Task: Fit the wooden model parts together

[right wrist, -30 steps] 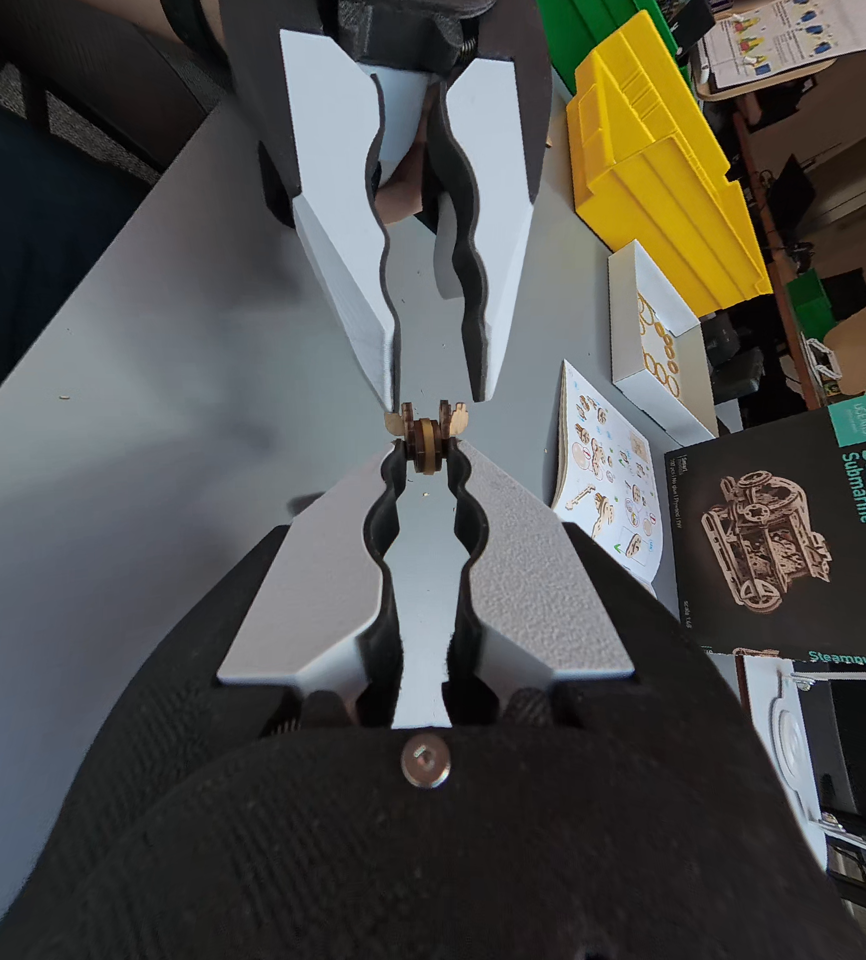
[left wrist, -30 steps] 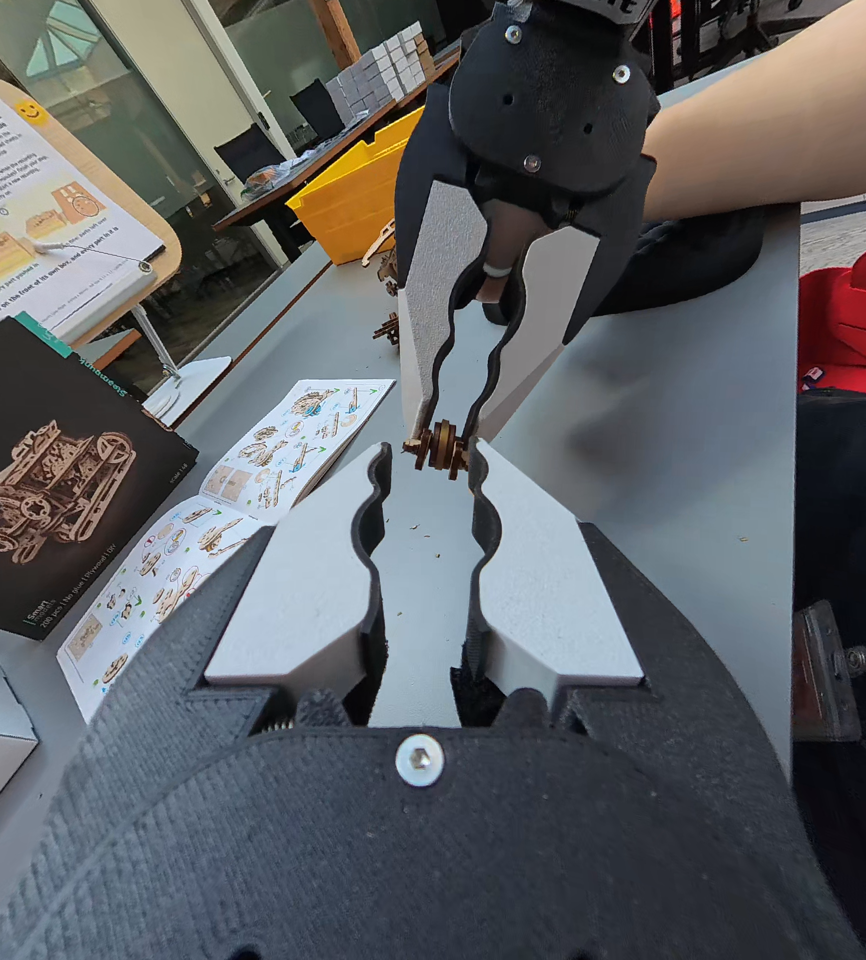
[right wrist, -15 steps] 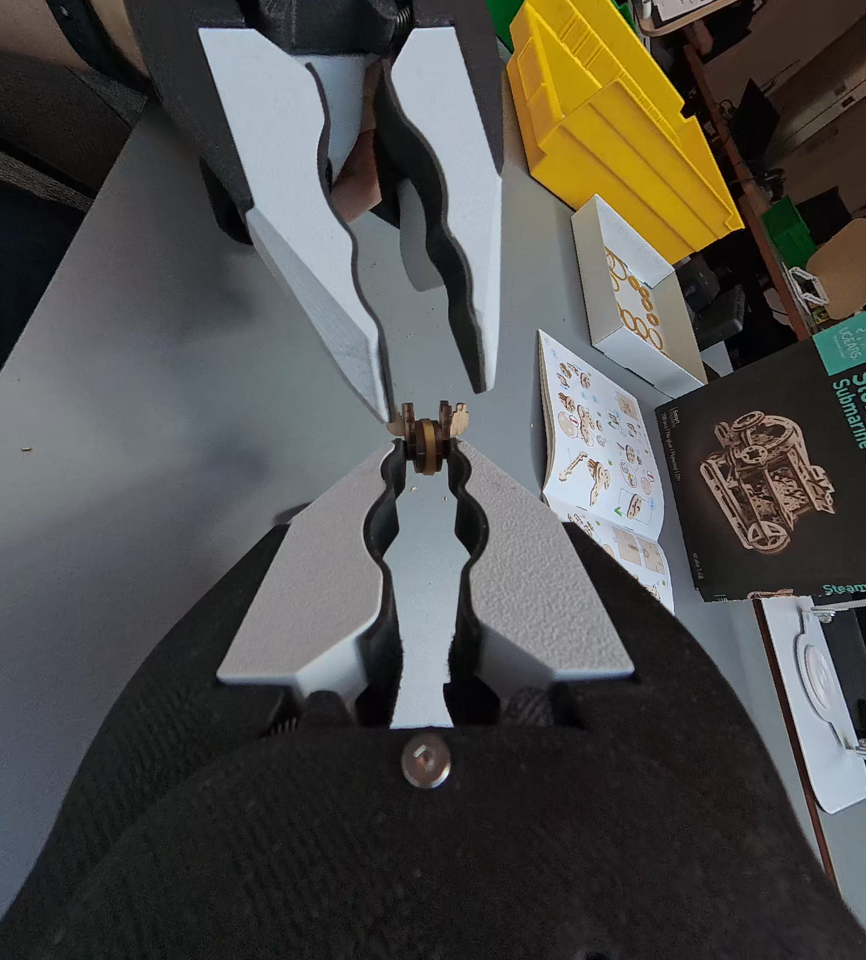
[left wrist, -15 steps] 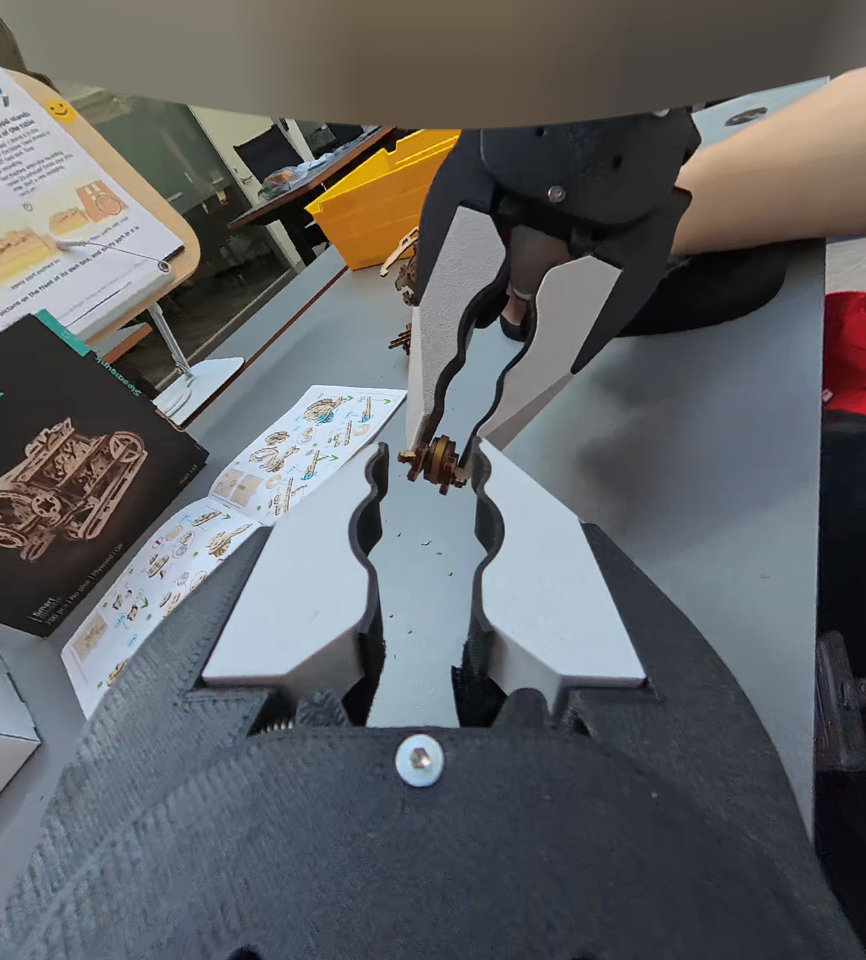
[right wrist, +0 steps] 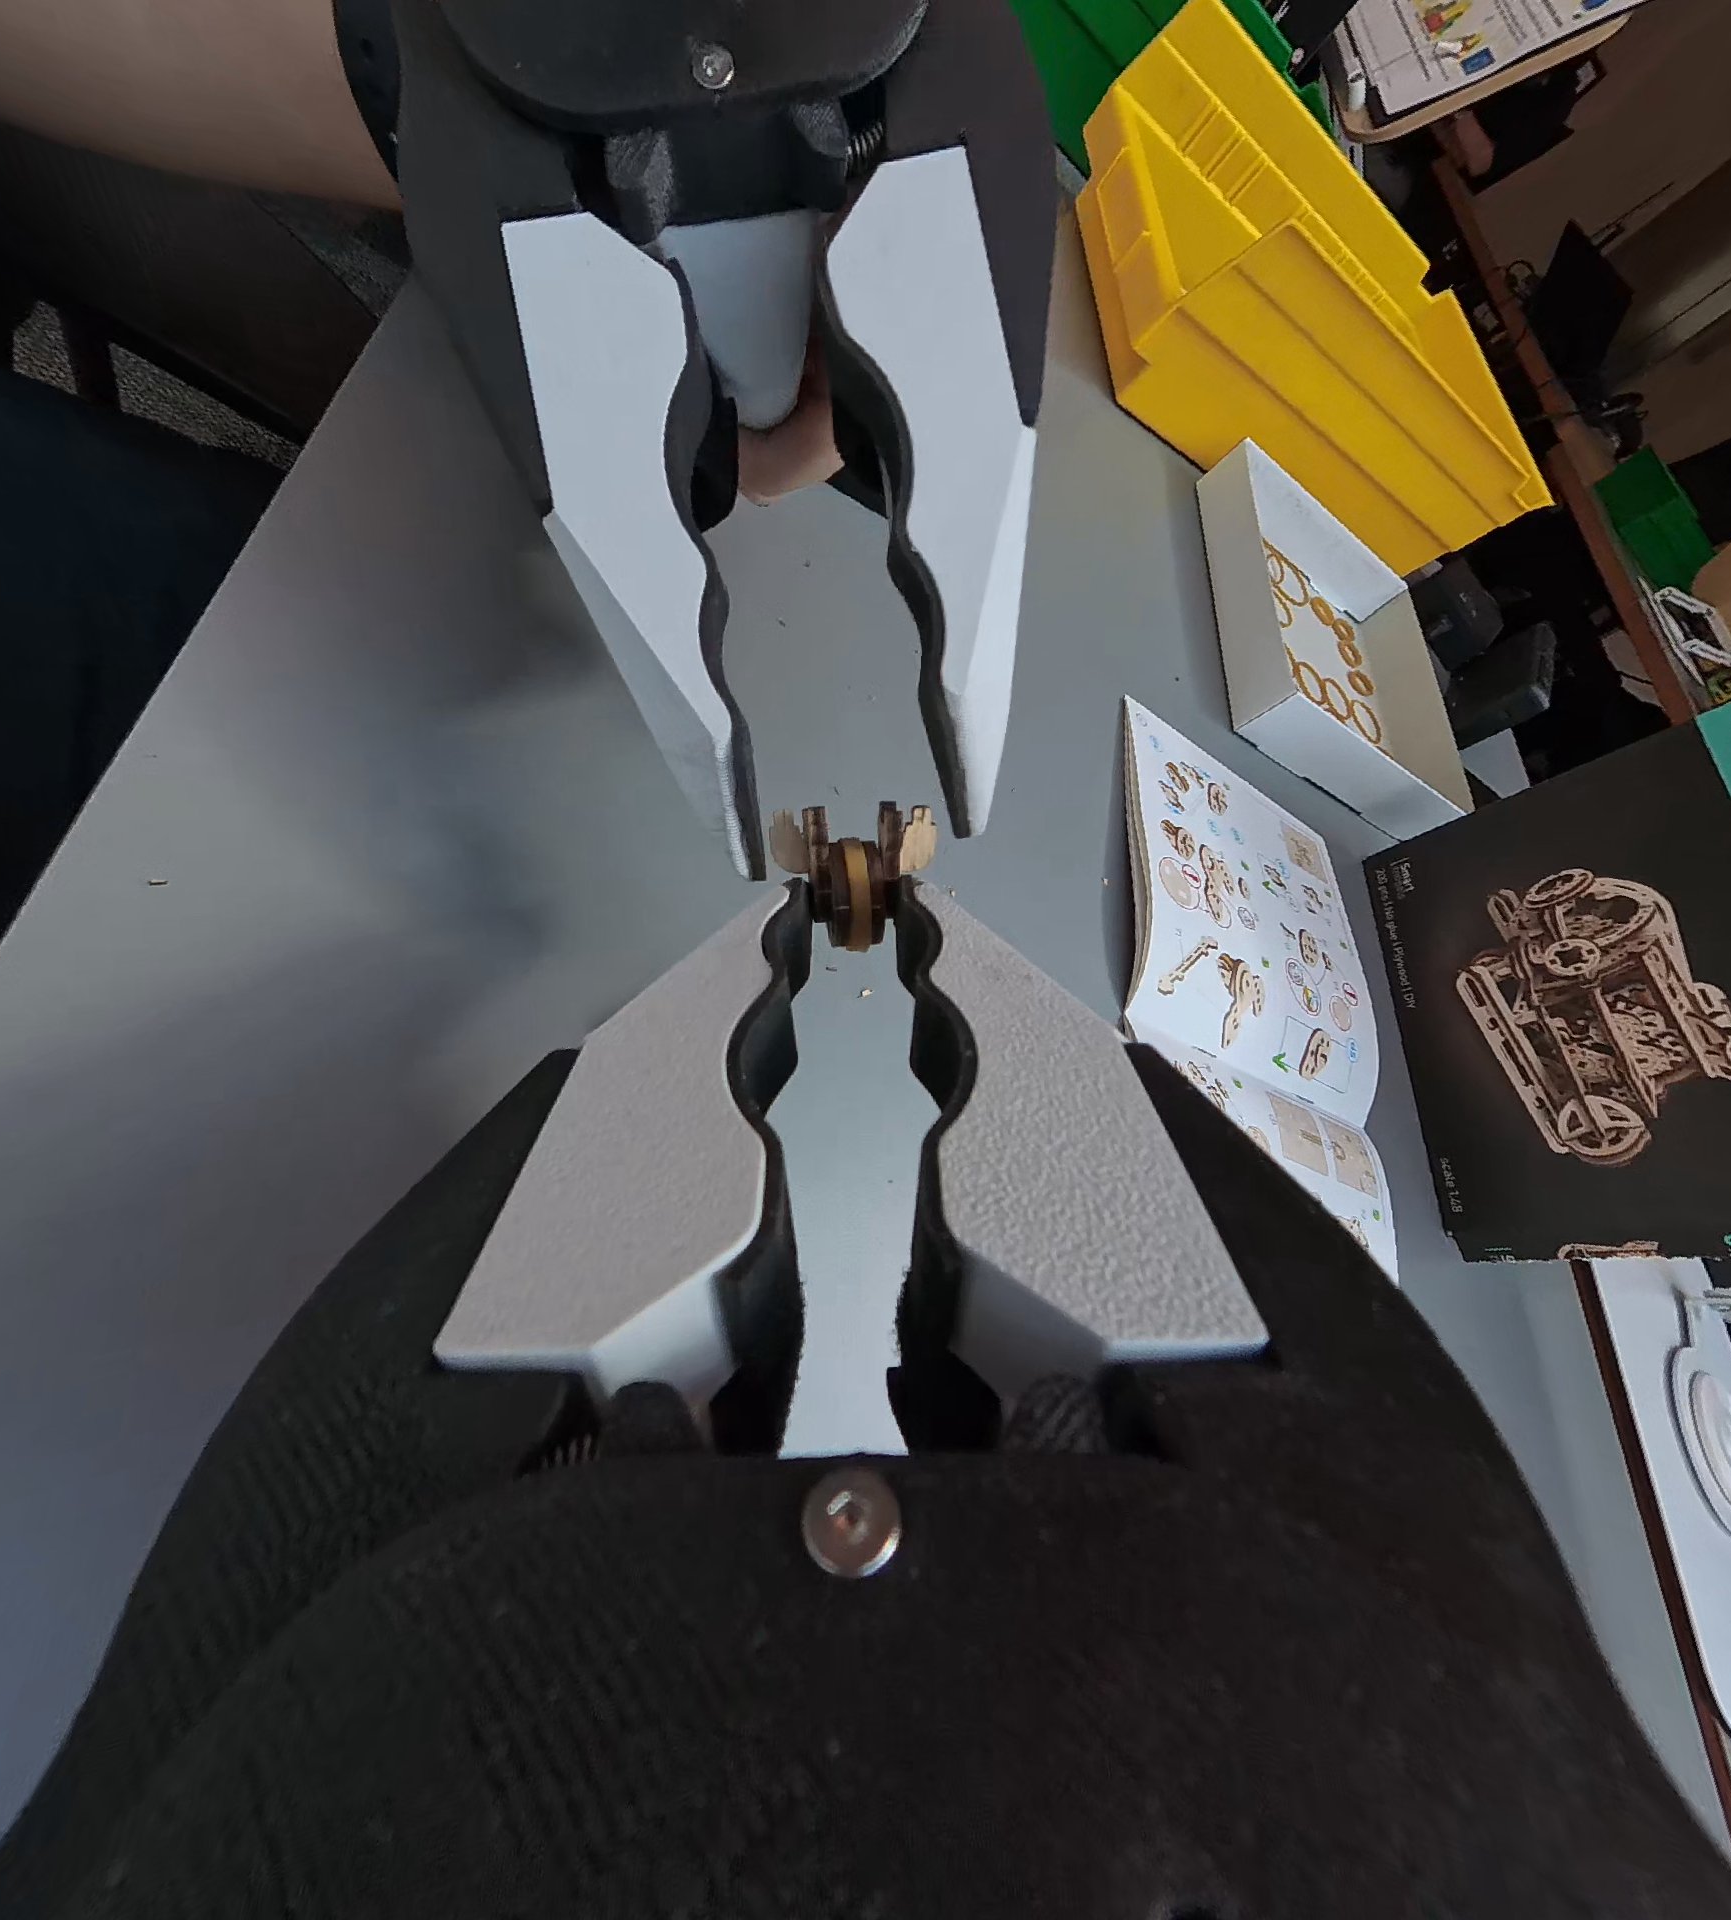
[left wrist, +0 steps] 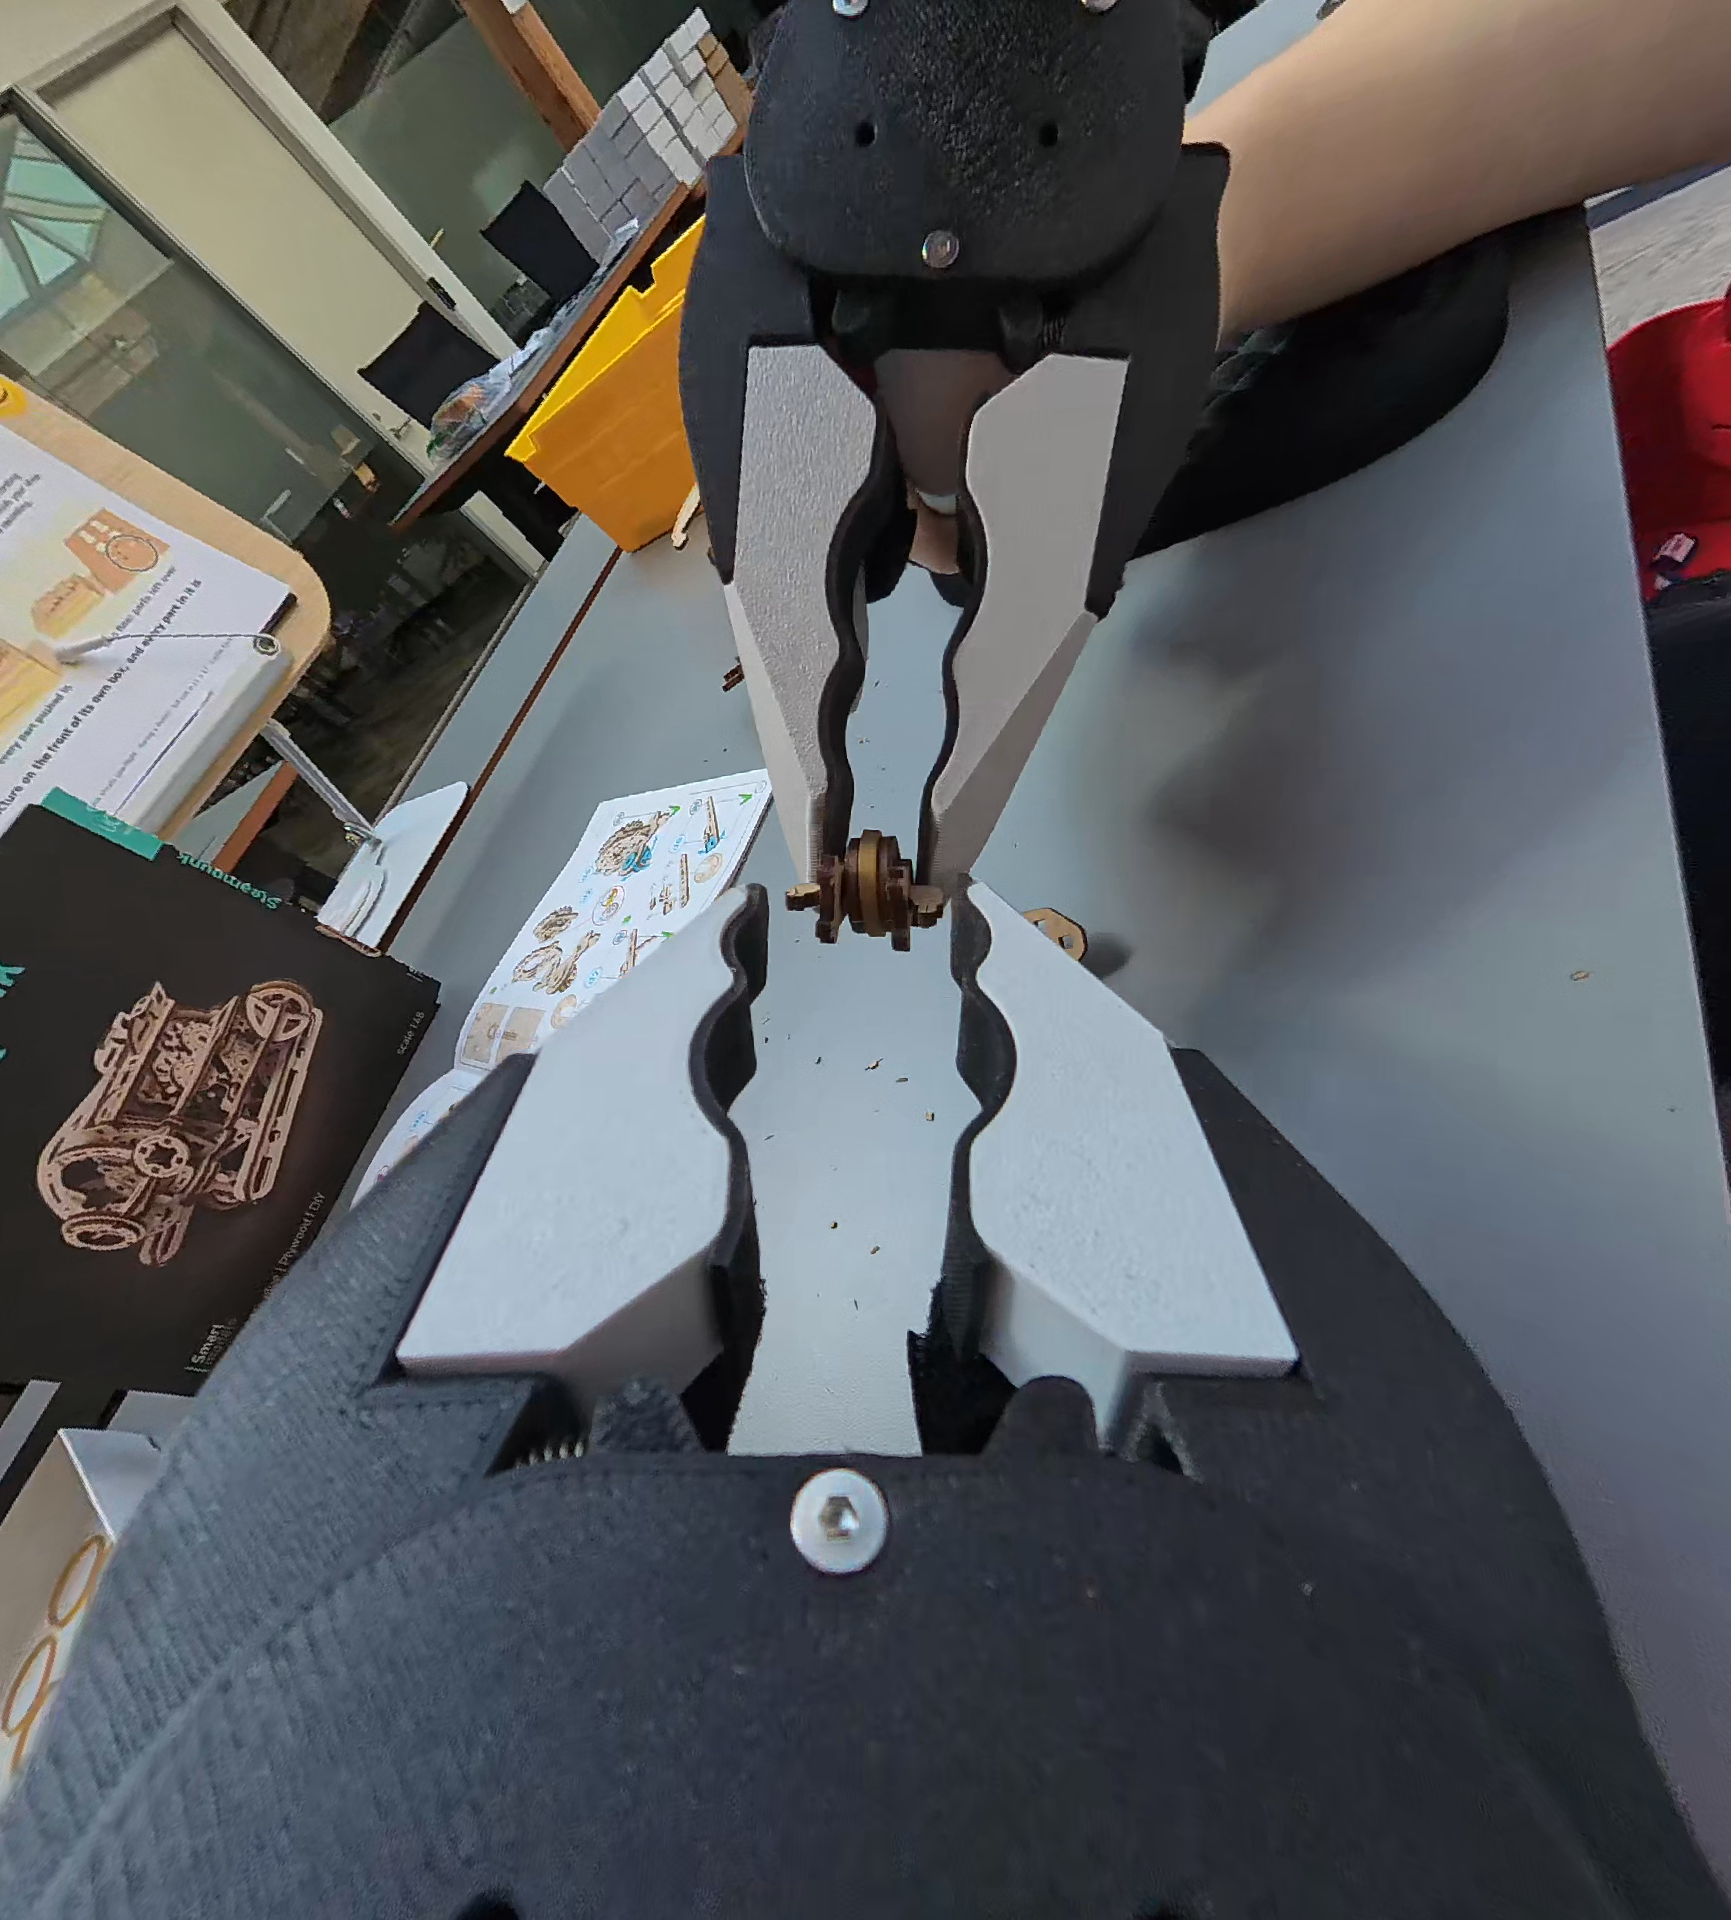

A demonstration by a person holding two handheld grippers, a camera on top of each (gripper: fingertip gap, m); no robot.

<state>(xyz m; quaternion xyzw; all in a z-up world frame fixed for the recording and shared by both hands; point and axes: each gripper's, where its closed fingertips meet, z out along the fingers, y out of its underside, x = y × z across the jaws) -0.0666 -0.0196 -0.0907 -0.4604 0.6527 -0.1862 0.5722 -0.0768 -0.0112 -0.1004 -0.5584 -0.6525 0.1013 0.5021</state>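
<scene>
Box (right wrist: 1609,997), black, printed lettering, at counter (right wrist: 341,831) edge; right tool (right wrist: 848,896) clamps wooden assembly (right wrist: 848,883); left tool (left wrist: 859,902) spread apart.

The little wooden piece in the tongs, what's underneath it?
Under the wooden piece is bare grey table with tiny wood crumbs. The right tongs cover the table straight beneath their tips.

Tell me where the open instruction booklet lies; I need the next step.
The instruction booklet lies open on the grey table, right of centre in the right wrist view, between the black kit box and the right gripper.

yellow bins (right wrist: 1297,281); brown wooden part (right wrist: 848,883)
</scene>
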